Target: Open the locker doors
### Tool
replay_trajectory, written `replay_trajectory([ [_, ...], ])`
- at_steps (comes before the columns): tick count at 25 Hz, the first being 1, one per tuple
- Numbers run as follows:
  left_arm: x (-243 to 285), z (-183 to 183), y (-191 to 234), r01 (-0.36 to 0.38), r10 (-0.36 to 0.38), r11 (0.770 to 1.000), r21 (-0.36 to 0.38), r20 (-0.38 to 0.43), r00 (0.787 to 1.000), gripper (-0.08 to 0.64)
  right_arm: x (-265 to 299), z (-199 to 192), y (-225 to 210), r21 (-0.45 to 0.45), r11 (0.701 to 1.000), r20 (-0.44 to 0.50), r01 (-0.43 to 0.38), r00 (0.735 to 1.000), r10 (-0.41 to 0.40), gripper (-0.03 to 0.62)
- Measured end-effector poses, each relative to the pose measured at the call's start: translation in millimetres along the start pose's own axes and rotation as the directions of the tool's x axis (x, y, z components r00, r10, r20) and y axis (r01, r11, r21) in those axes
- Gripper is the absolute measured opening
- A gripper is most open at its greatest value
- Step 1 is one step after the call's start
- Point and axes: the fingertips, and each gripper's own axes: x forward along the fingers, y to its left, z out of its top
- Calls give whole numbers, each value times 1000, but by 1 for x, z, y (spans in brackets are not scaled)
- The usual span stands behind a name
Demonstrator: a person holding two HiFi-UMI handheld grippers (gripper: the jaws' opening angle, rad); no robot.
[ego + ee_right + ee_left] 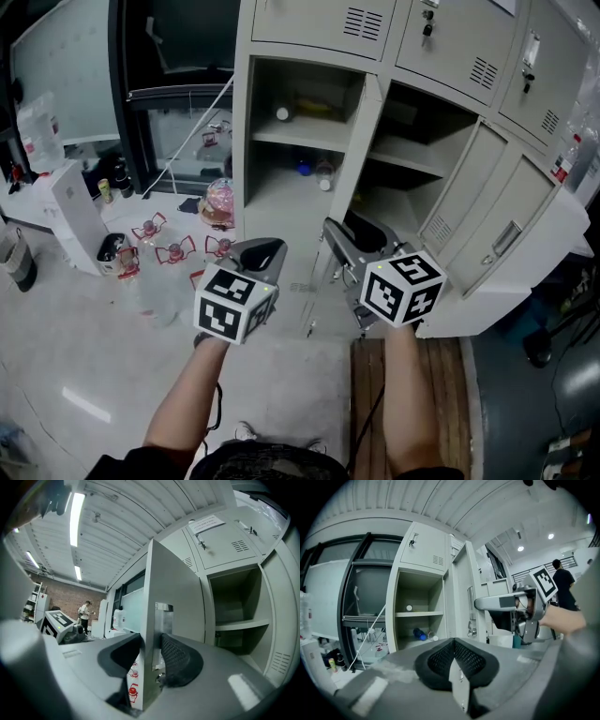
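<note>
The fingers of the right gripper [150,643] are clamped on the free edge of an open locker door [174,581]. One black pad lies on the door's left face, and the other presses the metal latch plate [164,620] on its right face. Just right of these fingers an open compartment [236,597] shows a bare shelf [241,624].

The left gripper [453,644] has its fingers together, holding nothing. It hangs in the air left of the gripped door and apart from it. Ahead of these fingers a second compartment [417,597] stands open, with a small white-capped thing [409,607] on its shelf and a blue bottle [419,633] on its floor. The gripped door, seen edge-on, stands between the two compartments.

Below and left of the left fingers, clear bottles with red handles [159,231] and a pink-topped jar [217,201] stand on the floor. Well right of the right fingers two more doors [506,230] are swung open. Above both pairs of fingers the upper doors [323,19] are closed.

Both forearms reach forward side by side, the left forearm [183,403] and the right forearm [412,403] bare. The grippers point about level at the lockers. Wooden boards [367,403] lie under the right forearm.
</note>
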Motion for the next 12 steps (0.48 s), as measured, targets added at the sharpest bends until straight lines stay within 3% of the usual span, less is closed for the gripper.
replay_trajectory([
  [12,14,5,-27,-46,46,999,6,-10,999,2,-29,0,-26,-4,1000,12,-30,999,30,164],
])
